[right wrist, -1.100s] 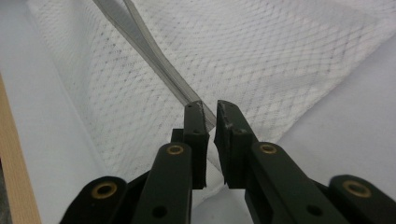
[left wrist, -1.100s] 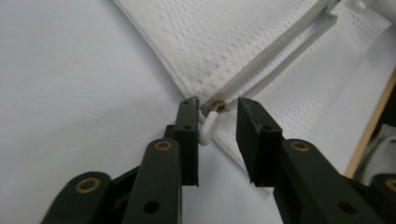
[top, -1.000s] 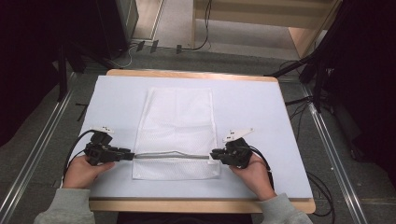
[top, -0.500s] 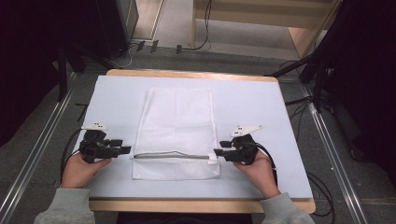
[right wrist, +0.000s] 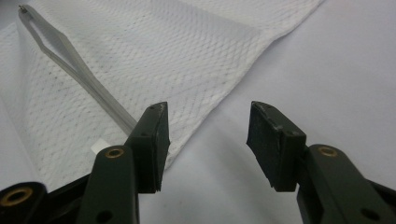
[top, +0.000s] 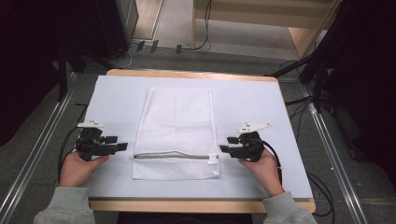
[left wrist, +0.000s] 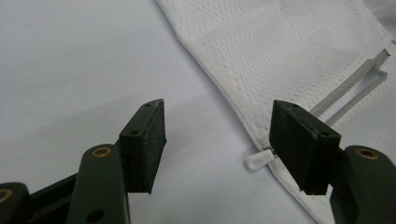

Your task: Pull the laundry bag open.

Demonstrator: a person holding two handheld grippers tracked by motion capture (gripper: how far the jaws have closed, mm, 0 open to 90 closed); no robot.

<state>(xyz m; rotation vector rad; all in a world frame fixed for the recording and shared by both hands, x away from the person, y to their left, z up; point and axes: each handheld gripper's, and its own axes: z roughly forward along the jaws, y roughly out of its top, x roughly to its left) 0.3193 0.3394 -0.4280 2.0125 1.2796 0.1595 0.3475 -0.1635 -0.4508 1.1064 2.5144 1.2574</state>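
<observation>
Now both tongs stand spread and empty, their jaws having just been opening: the left tongs (top: 122, 146) sit just off the left edge of the white mesh bag (top: 177, 126), the right tongs (top: 224, 149) just off its right edge. Probably they let go after pulling the bag flat. It lies smooth in the middle of the pale desk (top: 261, 102), a soft netted rectangle with a grey zipper (top: 173, 156) running across its near end.
</observation>
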